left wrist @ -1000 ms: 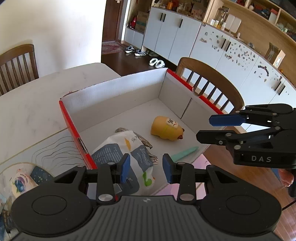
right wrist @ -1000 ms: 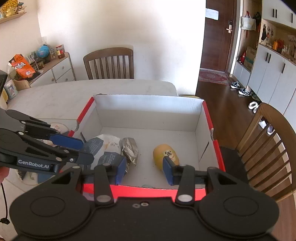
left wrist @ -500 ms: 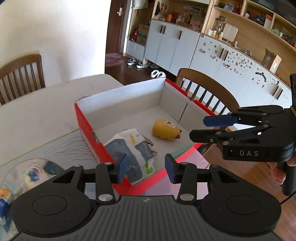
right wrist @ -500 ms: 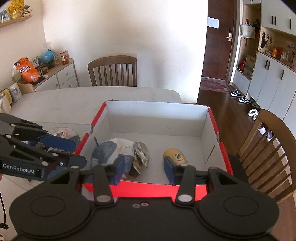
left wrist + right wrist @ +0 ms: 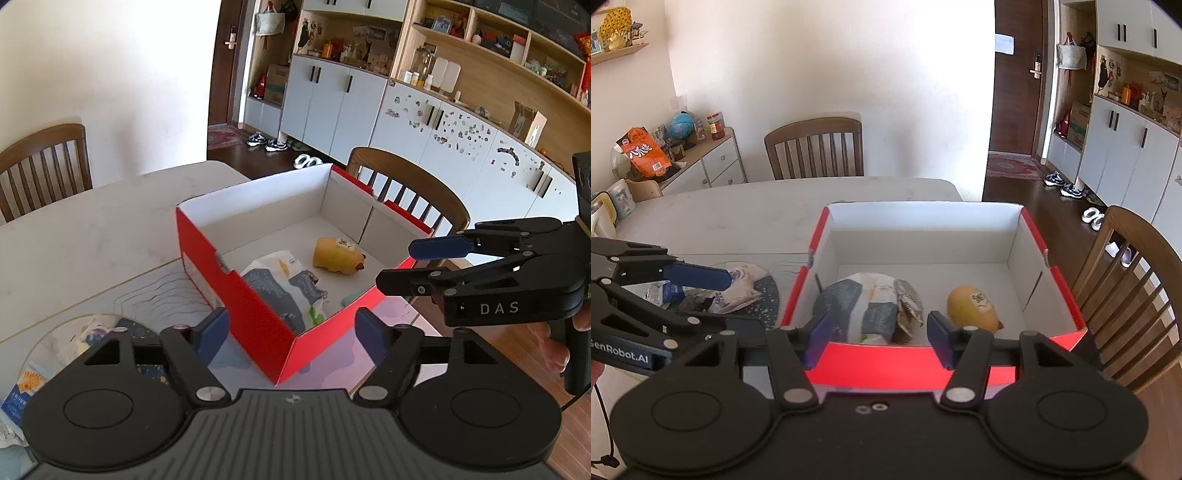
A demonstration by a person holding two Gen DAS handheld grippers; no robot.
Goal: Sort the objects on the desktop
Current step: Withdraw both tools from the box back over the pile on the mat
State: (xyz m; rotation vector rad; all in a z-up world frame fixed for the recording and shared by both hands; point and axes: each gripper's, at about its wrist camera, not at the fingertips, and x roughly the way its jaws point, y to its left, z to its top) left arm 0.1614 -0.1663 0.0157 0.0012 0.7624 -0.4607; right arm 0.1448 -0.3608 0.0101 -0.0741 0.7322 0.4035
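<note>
Our left gripper [image 5: 293, 328] and right gripper [image 5: 875, 334] are both opening, nothing between the jaws. Just ahead of them the red box [image 5: 886, 363] sits on the pale table [image 5: 746, 218], holding a snack bag [image 5: 866, 306] and yellow toy [image 5: 973, 308]. Beyond stand wooden chairs [image 5: 816, 149] and white cabinets [image 5: 332, 110].

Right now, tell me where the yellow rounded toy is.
The yellow rounded toy lies inside the red cardboard box, right of the white-and-blue snack bag in the right wrist view.
</note>
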